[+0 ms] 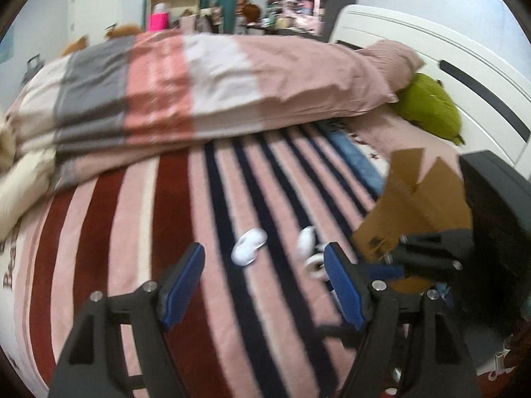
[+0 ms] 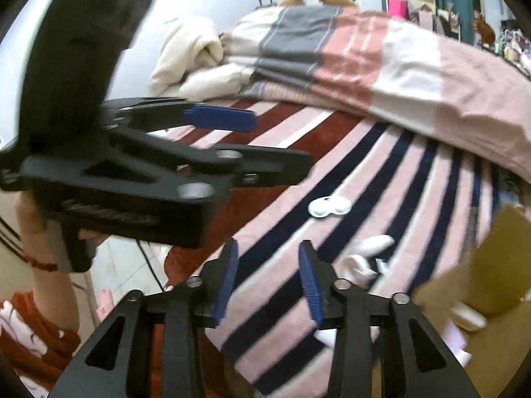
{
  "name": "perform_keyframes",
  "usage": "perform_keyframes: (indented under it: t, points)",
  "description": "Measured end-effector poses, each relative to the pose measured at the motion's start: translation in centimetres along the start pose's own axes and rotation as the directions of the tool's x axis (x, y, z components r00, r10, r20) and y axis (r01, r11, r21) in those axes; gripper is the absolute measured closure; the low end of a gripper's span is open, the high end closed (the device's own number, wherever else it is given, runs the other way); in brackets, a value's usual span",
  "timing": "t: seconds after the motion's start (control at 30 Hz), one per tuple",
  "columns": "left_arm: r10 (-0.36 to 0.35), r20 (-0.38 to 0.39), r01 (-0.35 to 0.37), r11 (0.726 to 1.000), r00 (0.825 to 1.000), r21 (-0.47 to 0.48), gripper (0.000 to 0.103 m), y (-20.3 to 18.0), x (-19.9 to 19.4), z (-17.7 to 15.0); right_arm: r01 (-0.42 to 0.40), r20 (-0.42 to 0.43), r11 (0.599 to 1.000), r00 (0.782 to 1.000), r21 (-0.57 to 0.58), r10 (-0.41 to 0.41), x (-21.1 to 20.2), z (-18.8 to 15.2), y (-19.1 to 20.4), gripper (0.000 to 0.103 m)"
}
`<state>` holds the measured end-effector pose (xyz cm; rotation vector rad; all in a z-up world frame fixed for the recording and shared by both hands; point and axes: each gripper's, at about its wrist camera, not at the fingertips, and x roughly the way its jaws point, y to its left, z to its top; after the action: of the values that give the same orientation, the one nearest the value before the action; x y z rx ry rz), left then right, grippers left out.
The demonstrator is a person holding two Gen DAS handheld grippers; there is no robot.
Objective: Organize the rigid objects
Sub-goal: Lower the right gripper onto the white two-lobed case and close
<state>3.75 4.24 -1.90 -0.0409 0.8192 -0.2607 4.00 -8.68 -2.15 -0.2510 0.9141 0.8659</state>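
Observation:
Small white plastic objects lie on the striped blanket: a double-cup case (image 1: 249, 246) (image 2: 328, 207) and, to its right, a cluster of white pieces (image 1: 310, 252) (image 2: 368, 258). A brown cardboard box (image 1: 408, 205) (image 2: 478, 285) stands at the right with white items inside. My left gripper (image 1: 265, 285) is open and empty, hovering just short of the white case. My right gripper (image 2: 268, 282) is open and empty over the blanket, left of the white pieces. The left gripper's body (image 2: 139, 165) fills the left of the right wrist view; the right one (image 1: 431, 255) shows beside the box.
A folded striped duvet (image 1: 199, 93) lies across the bed behind the objects. A green cushion (image 1: 428, 106) leans at the white headboard (image 1: 431, 49). Cream bedding (image 2: 192, 63) is piled at the far side. The bed edge and tiled floor (image 2: 122, 265) lie at lower left.

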Motion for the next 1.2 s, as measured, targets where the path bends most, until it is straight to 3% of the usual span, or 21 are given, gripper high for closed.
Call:
perform_keyframes:
  t: [0.03, 0.1, 0.17, 0.2, 0.27, 0.47, 0.67, 0.77, 0.93, 1.07, 1.2]
  points:
    - [0.007, -0.007, -0.007, 1.0, 1.0, -0.018, 0.032, 1.0, 0.2, -0.8, 0.007, -0.005, 1.0, 1.0, 0.003, -0.007, 1.1, 0.2, -0.2, 0.055]
    - [0.006, -0.017, -0.007, 0.999, 1.0, -0.051, 0.032, 2.5, 0.4, -2.1, 0.041, -0.01, 0.999, 0.999, 0.017, -0.041, 3.6, 0.3, -0.7, 0.039]
    - [0.0, -0.021, -0.002, 0.997, 1.0, -0.082, 0.032, 3.7, 0.7, -3.3, 0.115, -0.002, 0.993, 0.993, 0.019, -0.115, 7.4, 0.3, -1.9, 0.027]
    - [-0.002, -0.023, 0.0, 0.995, 1.0, -0.097, 0.032, 4.3, 0.8, -3.9, 0.115, -0.002, 0.993, 0.993, 0.019, -0.115, 7.4, 0.3, -1.9, 0.025]
    - [-0.005, -0.027, 0.002, 0.993, 1.0, -0.115, 0.032, 5.1, 0.9, -4.6, 0.215, -0.024, 0.977, 0.976, 0.018, -0.214, 10.7, 0.4, -3.3, 0.025]
    - [0.004, -0.036, -0.009, 0.99, 0.999, -0.143, 0.032, 6.4, 1.0, -5.9, 0.297, -0.05, 0.955, 0.954, 0.016, -0.296, 15.3, 1.3, -6.2, 0.025]
    - [0.002, -0.042, -0.008, 0.989, 0.999, -0.151, 0.032, 6.5, 1.2, -5.9, 0.308, -0.051, 0.951, 0.95, -0.026, -0.309, 16.6, 1.5, -6.5, 0.026]
    - [0.001, -0.049, -0.008, 0.989, 0.999, -0.149, 0.032, 6.2, 1.3, -5.8, 0.289, -0.043, 0.957, 0.956, -0.018, -0.289, 16.8, 1.6, -6.7, 0.044]
    - [-0.015, -0.056, 0.007, 0.99, 0.998, -0.138, 0.032, 5.3, 1.5, -5.4, 0.268, -0.019, 0.963, 0.963, -0.041, -0.269, 15.2, 1.1, -5.7, 0.044]
    - [-0.06, -0.056, 0.052, 0.99, 0.997, -0.131, 0.032, 4.2, 1.6, -4.7, 0.199, 0.016, 0.979, 0.98, -0.041, -0.199, 12.5, 0.7, -4.1, 0.044]
    - [-0.159, -0.039, 0.154, 0.983, 0.987, -0.102, 0.032, 1.8, 1.4, -3.4, 0.128, 0.08, 0.988, 0.989, -0.083, -0.121, 7.8, 0.5, -1.0, 0.044]
